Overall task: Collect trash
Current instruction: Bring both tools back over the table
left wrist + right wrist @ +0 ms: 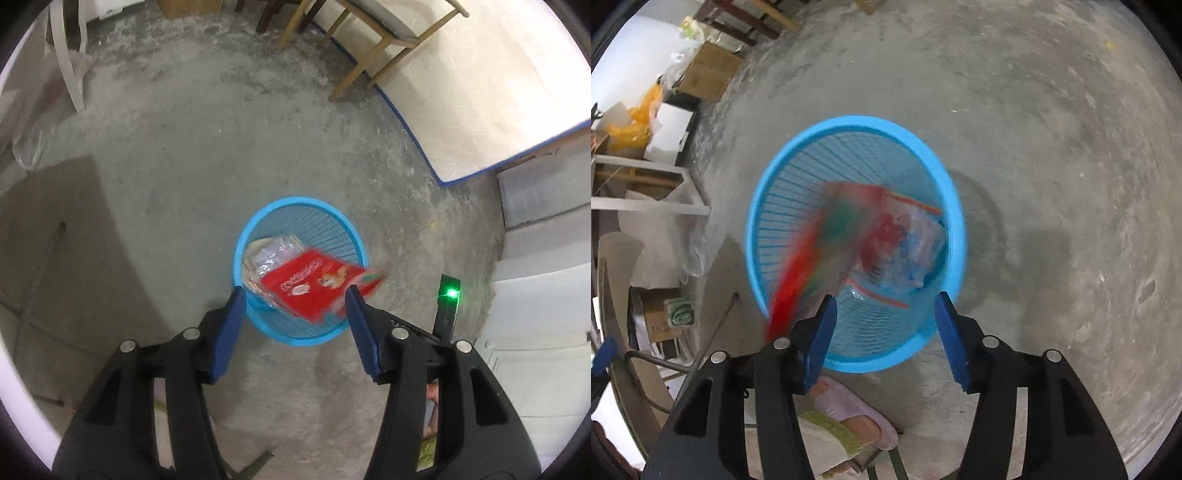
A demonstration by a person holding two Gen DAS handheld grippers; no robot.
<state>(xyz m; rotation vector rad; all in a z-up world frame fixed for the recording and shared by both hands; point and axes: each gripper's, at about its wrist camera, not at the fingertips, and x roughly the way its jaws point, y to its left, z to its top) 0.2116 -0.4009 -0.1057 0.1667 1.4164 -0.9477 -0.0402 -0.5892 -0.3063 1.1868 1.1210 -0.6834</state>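
A wooden chair [373,40] stands beside a white mattress [480,92]; cardboard box [709,72] by the wall

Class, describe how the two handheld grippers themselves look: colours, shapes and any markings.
Both the left gripper and right gripper have glossy black, angular finger arms with cut-out slots, round silver fasteners and flat blue rectangular pads. No cables or sleeves show.

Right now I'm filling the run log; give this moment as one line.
left claw: open | right claw: open | red packet: blurred, over blue basket | basket: holds clear plastic wrappers
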